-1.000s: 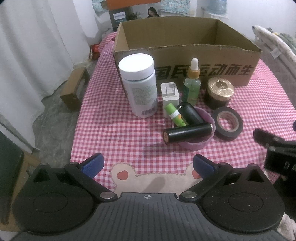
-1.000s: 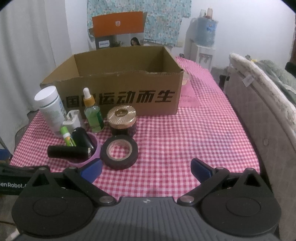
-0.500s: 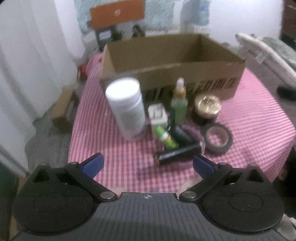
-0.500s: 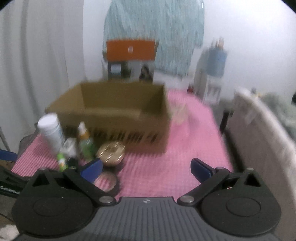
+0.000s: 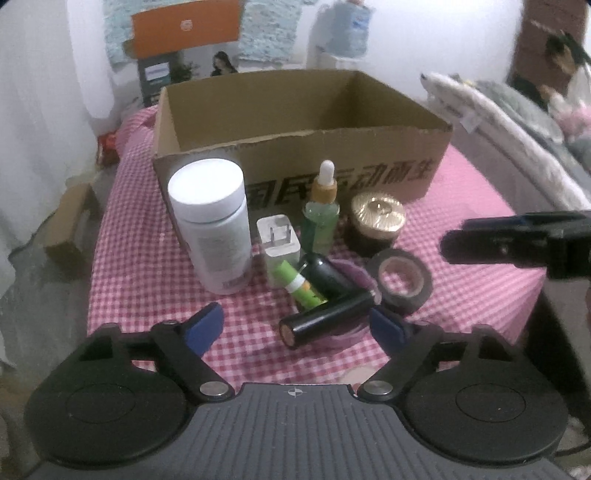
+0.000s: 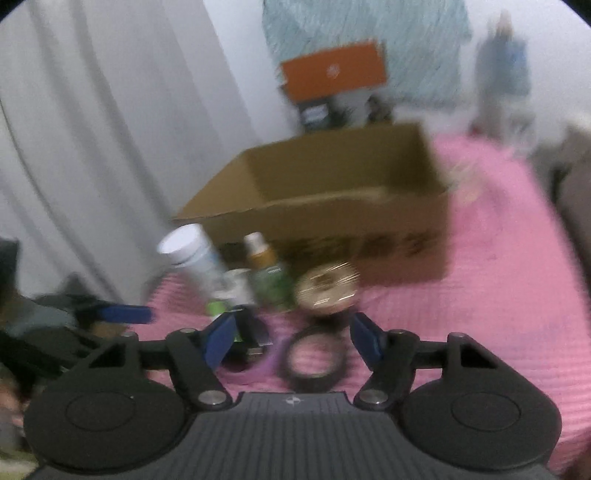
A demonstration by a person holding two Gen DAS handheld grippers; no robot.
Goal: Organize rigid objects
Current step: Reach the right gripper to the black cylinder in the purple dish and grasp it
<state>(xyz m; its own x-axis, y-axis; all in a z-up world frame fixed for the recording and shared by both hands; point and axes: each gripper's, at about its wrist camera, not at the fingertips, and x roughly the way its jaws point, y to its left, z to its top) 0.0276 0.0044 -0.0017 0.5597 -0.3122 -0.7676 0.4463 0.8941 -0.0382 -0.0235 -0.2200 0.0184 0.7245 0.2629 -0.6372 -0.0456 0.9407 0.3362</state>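
An open cardboard box [image 5: 295, 122] stands on the pink checked tablecloth. In front of it are a white bottle [image 5: 212, 221], a white charger [image 5: 279, 240], a green dropper bottle [image 5: 322, 218], a gold-lidded jar [image 5: 376, 221] and a black tape roll [image 5: 400, 278]. A purple dish [image 5: 351, 273] holds a green tube [image 5: 299, 284] and black cylinders [image 5: 328, 317]. My left gripper [image 5: 295, 326] is open and empty, just before the dish. My right gripper [image 6: 291, 336] is open and empty above the tape roll [image 6: 317, 363]; it also shows at the right of the left wrist view [image 5: 517, 242].
A small cardboard box [image 5: 70, 229] lies on the floor left of the table. White curtains [image 6: 92, 147] hang at the left. A padded seat [image 5: 517, 140] borders the table's right side. An orange box [image 5: 184, 27] stands behind the table.
Both grippers rose and moved in toward the objects. The right gripper swung left over the tape roll; its view is blurred. Both stayed open.
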